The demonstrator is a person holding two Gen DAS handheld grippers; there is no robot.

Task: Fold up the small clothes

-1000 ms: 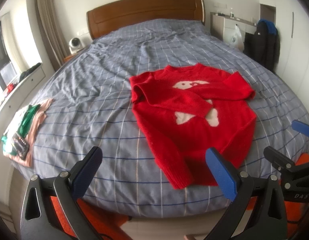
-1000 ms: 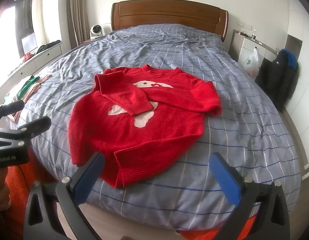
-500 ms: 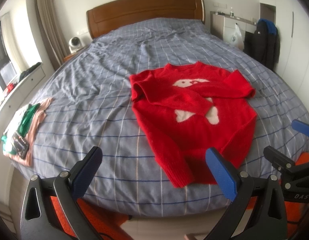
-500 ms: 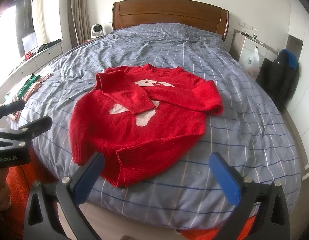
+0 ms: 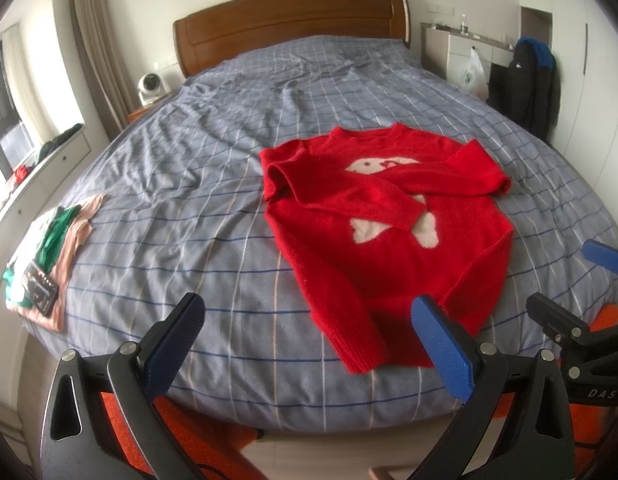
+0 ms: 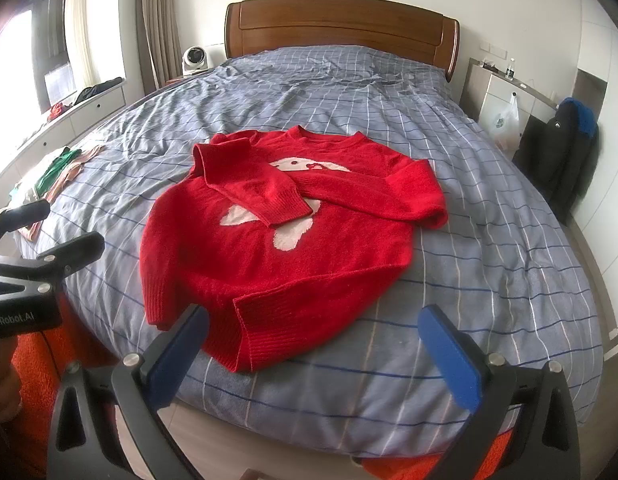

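Observation:
A small red sweater (image 5: pixel 385 232) (image 6: pixel 277 248) with a white figure on its chest lies flat on the bed, both sleeves folded across the front. Its hem points toward me near the bed's foot edge. My left gripper (image 5: pixel 309 328) hovers open above that edge, its right blue pad over the hem. My right gripper (image 6: pixel 313 340) is open too, its left pad just in front of the hem corner. Neither holds anything. Each gripper shows at the side of the other's view: the right gripper (image 5: pixel 589 292) and the left gripper (image 6: pixel 49 232).
The bed carries a blue-grey checked cover (image 5: pixel 213 184) and a wooden headboard (image 6: pixel 341 24). A stack of pink and green clothes (image 5: pixel 49 256) lies at its left edge. Orange rug (image 6: pixel 49 364) below, a dark jacket (image 6: pixel 561 152) and white cabinet (image 6: pixel 493 96) at right.
Both grippers have edged slightly forward toward the sweater's hem, so the sweater sits a little closer in both views. Both stay open.

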